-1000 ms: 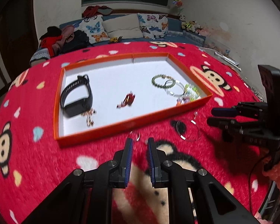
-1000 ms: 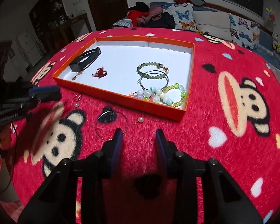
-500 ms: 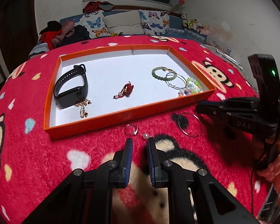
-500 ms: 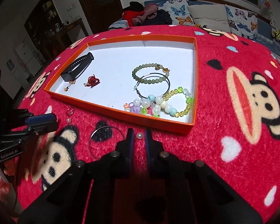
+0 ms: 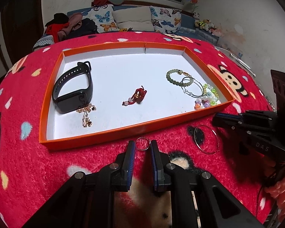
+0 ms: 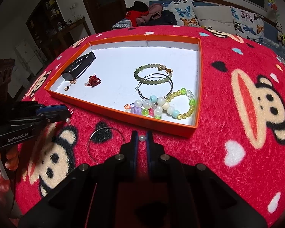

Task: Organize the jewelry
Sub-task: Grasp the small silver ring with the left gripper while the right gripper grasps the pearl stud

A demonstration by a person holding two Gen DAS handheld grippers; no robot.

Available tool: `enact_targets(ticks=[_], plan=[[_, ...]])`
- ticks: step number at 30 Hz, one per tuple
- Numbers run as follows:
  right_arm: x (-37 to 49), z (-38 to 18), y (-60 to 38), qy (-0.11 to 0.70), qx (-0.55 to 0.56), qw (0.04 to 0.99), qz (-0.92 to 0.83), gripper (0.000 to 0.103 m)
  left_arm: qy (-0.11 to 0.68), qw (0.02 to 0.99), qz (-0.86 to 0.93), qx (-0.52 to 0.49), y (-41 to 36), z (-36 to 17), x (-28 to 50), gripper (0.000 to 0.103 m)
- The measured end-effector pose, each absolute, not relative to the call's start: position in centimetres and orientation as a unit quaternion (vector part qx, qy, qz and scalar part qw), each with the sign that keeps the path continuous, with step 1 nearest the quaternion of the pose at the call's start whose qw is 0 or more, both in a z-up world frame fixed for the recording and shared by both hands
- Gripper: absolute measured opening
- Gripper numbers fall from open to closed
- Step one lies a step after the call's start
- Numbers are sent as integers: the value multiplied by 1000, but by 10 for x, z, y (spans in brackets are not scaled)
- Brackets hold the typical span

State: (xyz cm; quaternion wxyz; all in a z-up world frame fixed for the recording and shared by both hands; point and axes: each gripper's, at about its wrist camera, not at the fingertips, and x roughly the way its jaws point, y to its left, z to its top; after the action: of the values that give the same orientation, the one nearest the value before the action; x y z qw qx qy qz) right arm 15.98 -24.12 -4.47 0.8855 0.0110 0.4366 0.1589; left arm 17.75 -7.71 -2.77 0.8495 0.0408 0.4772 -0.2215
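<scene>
An orange tray with a white floor lies on the red monkey-print cloth. Just short of its near rim, a small ring earring lies between the tips of my left gripper. The jaws stand narrowly apart and I see no squeeze on it. Its pearl shows under the tips. My right gripper is shut on a pearl earring close to the tray's near wall. A large silver hoop rests on the cloth between the two grippers.
The tray holds a black smart band, a gold chain, a red knot charm, a green bead bracelet, a silver hoop and coloured bead bracelets. A sofa with cushions stands behind.
My left gripper came forward and down until the small ring sat between its tips. The right jaws closed from wide apart onto the pearl earring.
</scene>
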Motion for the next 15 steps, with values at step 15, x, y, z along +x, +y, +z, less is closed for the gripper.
enact_targets(ticks=[15], plan=[[161, -45, -238, 437, -1, 885, 160, 11, 483, 846, -220, 54, -87, -29, 183, 36]])
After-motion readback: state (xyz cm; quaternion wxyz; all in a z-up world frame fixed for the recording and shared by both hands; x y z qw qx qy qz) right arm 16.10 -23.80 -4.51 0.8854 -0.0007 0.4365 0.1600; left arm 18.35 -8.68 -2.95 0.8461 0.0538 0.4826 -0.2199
